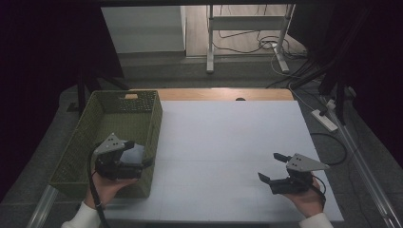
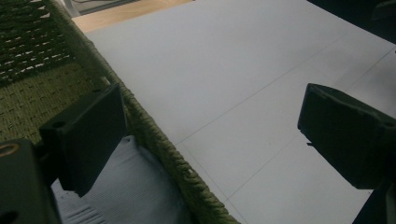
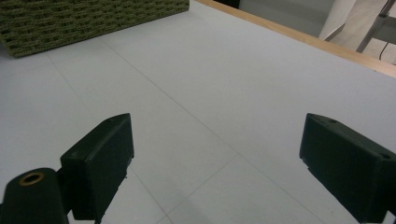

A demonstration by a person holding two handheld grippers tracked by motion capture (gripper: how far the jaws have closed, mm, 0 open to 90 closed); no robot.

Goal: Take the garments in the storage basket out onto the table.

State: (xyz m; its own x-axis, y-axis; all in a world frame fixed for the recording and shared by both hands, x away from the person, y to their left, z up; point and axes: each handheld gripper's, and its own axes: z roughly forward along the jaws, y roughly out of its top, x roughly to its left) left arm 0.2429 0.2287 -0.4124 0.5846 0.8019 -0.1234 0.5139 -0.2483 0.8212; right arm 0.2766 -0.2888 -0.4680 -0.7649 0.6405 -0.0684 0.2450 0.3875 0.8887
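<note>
With its fingers wide astride the right wall of the basket point(image 1: 90, 124), the left gripper point(image 1: 138, 159) could snag the weave over the pale cloth point(image 2: 126, 186) inside, while the right gripper point(image 1: 271, 167) hovers wide open over the table point(image 1: 228, 137).

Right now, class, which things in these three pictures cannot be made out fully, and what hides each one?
- Pale grey item in the woven basket: cut off by the bottom edge of the left gripper view; in the high view the left tool covers most of it, so what it is stays unclear.
- Basket's near inside corner: high view, hidden by the left tool and hand.
- Right tool: its grip is hidden by the hand.
</note>
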